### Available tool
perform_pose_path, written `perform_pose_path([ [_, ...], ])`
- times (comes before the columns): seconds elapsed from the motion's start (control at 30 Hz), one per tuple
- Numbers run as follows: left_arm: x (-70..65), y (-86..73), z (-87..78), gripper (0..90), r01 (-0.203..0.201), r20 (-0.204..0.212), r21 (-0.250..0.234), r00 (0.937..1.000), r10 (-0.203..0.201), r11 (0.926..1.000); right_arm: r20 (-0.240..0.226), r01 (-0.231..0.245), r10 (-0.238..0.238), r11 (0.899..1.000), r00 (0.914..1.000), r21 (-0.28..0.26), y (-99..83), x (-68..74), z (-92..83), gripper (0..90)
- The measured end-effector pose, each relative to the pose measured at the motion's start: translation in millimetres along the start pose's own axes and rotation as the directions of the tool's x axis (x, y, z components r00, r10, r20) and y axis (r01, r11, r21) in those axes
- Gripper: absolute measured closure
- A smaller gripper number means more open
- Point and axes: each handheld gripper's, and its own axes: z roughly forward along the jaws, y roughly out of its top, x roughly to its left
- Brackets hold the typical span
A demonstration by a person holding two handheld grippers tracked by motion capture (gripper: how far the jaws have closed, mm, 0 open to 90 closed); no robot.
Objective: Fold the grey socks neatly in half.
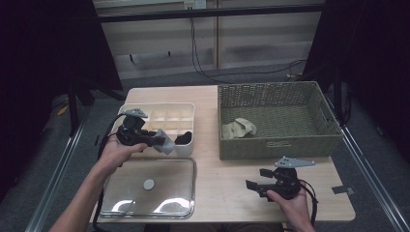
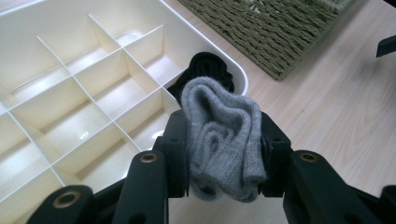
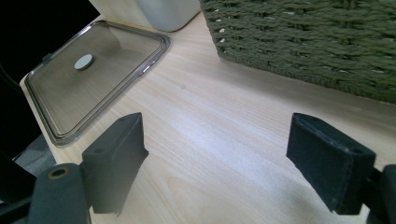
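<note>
Over the divided organizer (image 2: 56,70), left gripper (image 2: 224,154) clamps a grey sock (image 2: 222,140); releasing toward three o'clock could drop it onto the black sock (image 2: 205,70).

The lower end of the grey sock (image 2: 223,144) is hidden between the pads of the left gripper (image 2: 224,154). The black sock (image 2: 205,70), at 12 o'clock from it, is partly covered by the grey one. The organiser box (image 2: 70,93) is cut off at the 9 o'clock edge. The wicker basket (image 3: 299,37) is cropped at 12 o'clock in the right gripper view. The label on its front wall (image 1: 277,143) is too small to be read.
</note>
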Motion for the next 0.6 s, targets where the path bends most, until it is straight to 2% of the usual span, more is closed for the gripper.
perform_pose_path([
  [0.17,3.2,4.5,0.5,62.6,0.002,-0.014,0.008,0.9999,-0.002,1.0,-0.012,0.012,-0.012,1.0,0.9999,0.01,2.4,1.4,4.2,19.0],
  [0.23,3.1,7.3,0.7,62.6,-0.01,-0.026,0.019,0.9996,0.01,0.9998,-0.016,0.012,-0.012,1.0,0.9998,0.012,3.5,2.0,5.6,19.1],
  [0.3,4.4,9.8,2.6,62.6,-0.001,-0.022,0.01,0.9998,0.001,1.0,-0.022,0.016,-0.016,1.0,0.9996,0.015,4.6,1.6,8.0,19.1],
  [0.37,7.5,13.2,5.1,62.6,-0.02,-0.042,0.04,0.9989,0.021,0.999,-0.025,0.016,-0.015,1.0,0.9996,0.023,5.9,1.2,10.5,19.1],
  [0.47,13.5,17.2,8.3,62.7,0.001,-0.047,0.039,0.9989,0.001,0.9993,-0.033,0.028,-0.027,0.999,0.9991,0.024,7.3,1.1,13.1,19.1],
  [0.5,16.1,19.0,8.3,62.6,-0.013,-0.054,0.05,0.9984,0.016,0.9987,-0.035,0.026,-0.025,0.999,0.9991,0.026,7.8,1.4,13.4,19.1],
  [0.6,20.7,22.3,11.1,62.7,0.005,-0.078,0.045,0.9969,-0.002,0.999,-0.041,0.029,-0.028,0.999,0.9988,0.028,8.5,1.5,14.0,19.2],
])
